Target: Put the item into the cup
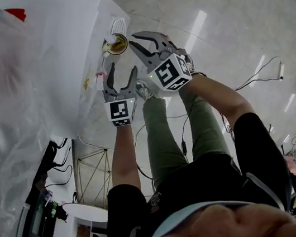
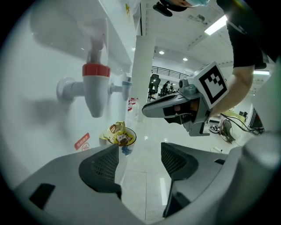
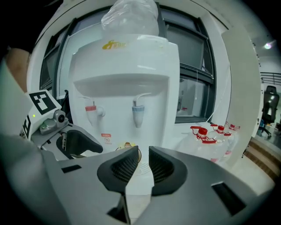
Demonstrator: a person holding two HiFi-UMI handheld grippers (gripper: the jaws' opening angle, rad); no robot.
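You face the water dispenser (image 3: pixel 127 66). Your left gripper (image 2: pixel 140 160) holds its fingers wide apart and empty. Your right gripper (image 3: pixel 141 162) shows a narrow gap between its fingers, gripping nothing. The cup (image 2: pixel 124 139) stands at the dispenser's front, at 11 o'clock from your left fingers, with the yellow sachet (image 2: pixel 116 131) inside it.

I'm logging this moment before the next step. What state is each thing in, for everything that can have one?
Left tongs: open, empty.
Right tongs: narrowly open, empty.
Cup: upright, holding the yellow packet.
Yellow packet: in the cup, sticking out above the rim.
Red tap: no water running.
Blue tap: no water running.
Jugs: capped.
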